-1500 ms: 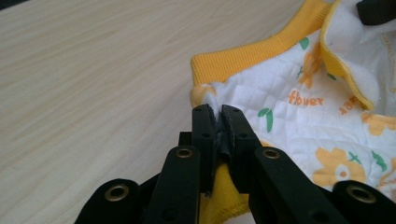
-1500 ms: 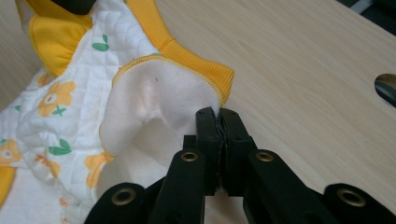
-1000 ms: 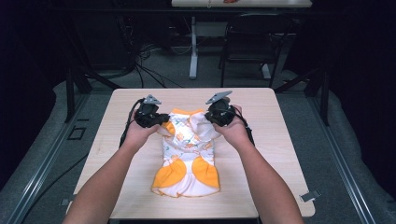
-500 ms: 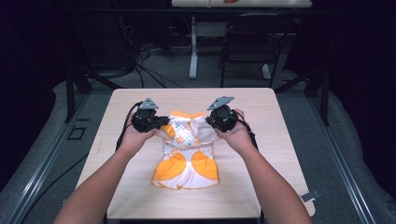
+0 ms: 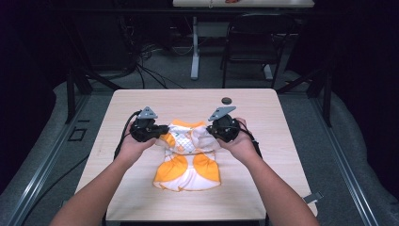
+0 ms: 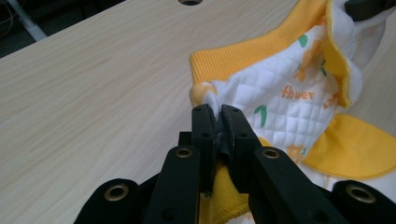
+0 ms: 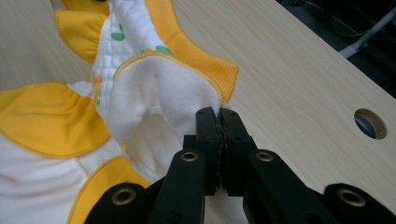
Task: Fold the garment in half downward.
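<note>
A small white and orange quilted baby garment [image 5: 188, 157] lies on the light wooden table [image 5: 263, 117], its orange ribbed band toward the far side. My left gripper [image 5: 162, 133] is shut on the garment's left upper corner; in the left gripper view the jaws pinch the fabric [image 6: 280, 100] at the left gripper [image 6: 215, 112] tips. My right gripper [image 5: 211, 132] is shut on the right upper corner; in the right gripper view white fleece lining [image 7: 159, 93] bunches just ahead of the right gripper [image 7: 217, 113]. The top edge is stretched between both hands.
A round cable hole [image 5: 226, 100] sits in the table's far side, also seen as the hole [image 7: 370, 123] in the right gripper view. A chair [image 5: 256, 42] and a table leg [image 5: 195, 47] stand beyond. Bare tabletop surrounds the garment.
Both hands have drawn the garment toward the near edge of the table and slightly down. The grips on the two corners are unchanged.
</note>
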The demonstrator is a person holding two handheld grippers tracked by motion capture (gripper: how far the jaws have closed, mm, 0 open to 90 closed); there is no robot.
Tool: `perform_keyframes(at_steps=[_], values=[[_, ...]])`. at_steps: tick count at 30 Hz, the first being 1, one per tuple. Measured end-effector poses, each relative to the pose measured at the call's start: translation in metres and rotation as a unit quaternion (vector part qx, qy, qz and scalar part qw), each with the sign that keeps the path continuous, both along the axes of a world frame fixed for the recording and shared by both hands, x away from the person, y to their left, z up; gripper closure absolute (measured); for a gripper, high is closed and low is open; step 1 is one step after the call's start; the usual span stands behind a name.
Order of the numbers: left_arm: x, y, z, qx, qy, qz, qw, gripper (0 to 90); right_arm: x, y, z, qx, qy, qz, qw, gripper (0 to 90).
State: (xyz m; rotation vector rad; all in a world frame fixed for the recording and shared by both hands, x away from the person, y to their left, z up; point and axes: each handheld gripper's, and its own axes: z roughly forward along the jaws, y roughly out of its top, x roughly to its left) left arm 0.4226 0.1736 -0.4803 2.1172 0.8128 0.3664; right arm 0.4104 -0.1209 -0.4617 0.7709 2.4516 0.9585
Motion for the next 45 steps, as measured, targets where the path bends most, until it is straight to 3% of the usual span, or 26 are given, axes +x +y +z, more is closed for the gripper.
perform_keyframes(at_steps=[6, 12, 23, 28, 45], values=[[-0.007, -0.001, -0.005, 0.007, 0.007, -0.013, 0.9999, 84.5, -0.006, 0.001, -0.01, -0.014, 0.008, 0.002, 0.9999, 87.7], [-0.013, 0.003, -0.014, 0.008, 0.016, -0.017, 0.9997, 84.5, -0.013, 0.0, -0.015, -0.008, 0.015, 0.011, 0.9998, 87.7], [-0.023, 0.008, -0.023, -0.006, 0.028, -0.014, 0.9995, 84.5, -0.022, 0.003, -0.018, -0.012, 0.021, 0.025, 0.9994, 87.7], [-0.031, 0.008, -0.028, -0.005, 0.032, -0.022, 0.9993, 84.5, -0.029, 0.003, -0.027, -0.014, 0.032, 0.024, 0.9991, 87.6], [-0.05, 0.009, -0.046, -0.01, 0.042, -0.032, 0.9985, 84.3, -0.046, -0.003, -0.047, 0.015, 0.045, 0.024, 0.9986, 87.4]])
